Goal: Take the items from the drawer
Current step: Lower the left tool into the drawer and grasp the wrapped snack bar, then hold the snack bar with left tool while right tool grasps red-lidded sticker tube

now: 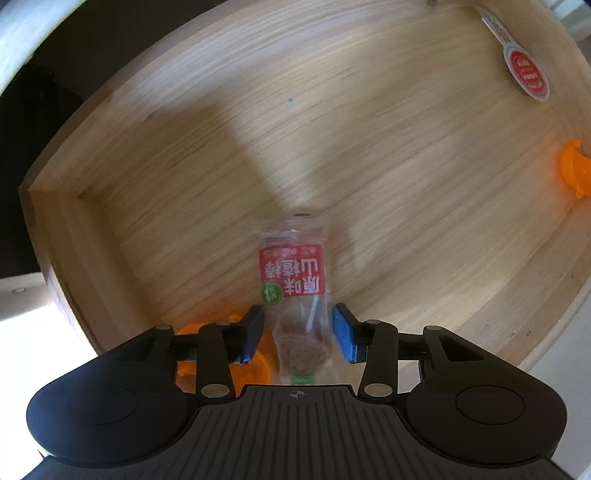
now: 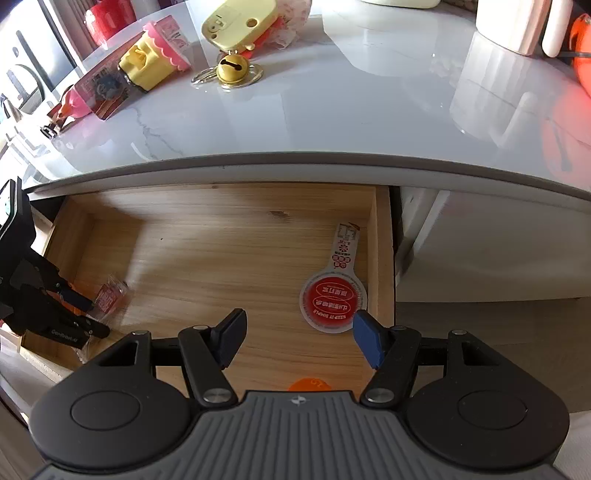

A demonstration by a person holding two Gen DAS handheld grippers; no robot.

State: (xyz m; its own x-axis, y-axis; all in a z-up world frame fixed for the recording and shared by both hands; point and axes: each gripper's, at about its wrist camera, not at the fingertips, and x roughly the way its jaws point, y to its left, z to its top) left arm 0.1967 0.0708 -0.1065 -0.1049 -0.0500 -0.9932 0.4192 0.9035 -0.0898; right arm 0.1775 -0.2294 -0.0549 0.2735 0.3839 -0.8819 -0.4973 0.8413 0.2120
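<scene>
The wooden drawer (image 2: 221,240) is pulled out under a white countertop (image 2: 332,103). My left gripper (image 1: 299,332) is low in the drawer's left front corner, with its blue pads against the sides of a clear snack packet with a red label (image 1: 291,273). The right wrist view shows this gripper (image 2: 79,314) and the packet (image 2: 110,295) at the left edge. A flat round lollipop with a red label (image 2: 334,302) lies by the drawer's right wall, also seen from the left wrist (image 1: 526,72). My right gripper (image 2: 299,336) hovers open above the drawer front, beside the lollipop.
An orange plastic piece (image 1: 258,365) lies under the left gripper. A second orange piece (image 1: 574,170) sits near the drawer's front right (image 2: 306,384). On the countertop stand yellow and pink toys (image 2: 151,59), a brass bell (image 2: 231,68) and white containers (image 2: 517,26).
</scene>
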